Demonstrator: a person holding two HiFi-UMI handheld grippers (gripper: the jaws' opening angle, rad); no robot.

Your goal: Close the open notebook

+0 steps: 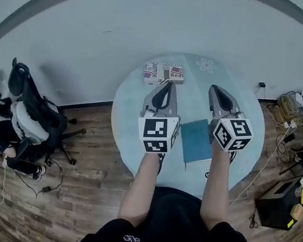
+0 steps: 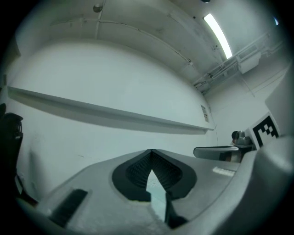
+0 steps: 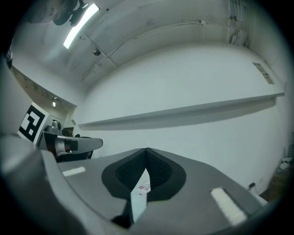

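Note:
The teal notebook (image 1: 196, 139) lies closed and flat on the round pale-blue table (image 1: 128, 106), between my two forearms. Both grippers are held up above the table and point at the white wall. My left gripper (image 1: 168, 84) is shut, its tips touching with nothing held (image 2: 151, 151). My right gripper (image 1: 214, 88) is shut and empty too (image 3: 147, 150). Each gripper view catches the other gripper at its side: the right gripper (image 2: 216, 151) and the left gripper (image 3: 76, 144). Neither gripper view shows the notebook.
A printed book (image 1: 164, 72) lies at the table's far side, and a flower mark (image 1: 207, 65) is on the tabletop beyond it. A black office chair (image 1: 34, 111) stands at left. Cables (image 1: 291, 107) and a black box (image 1: 280, 202) are on the floor at right.

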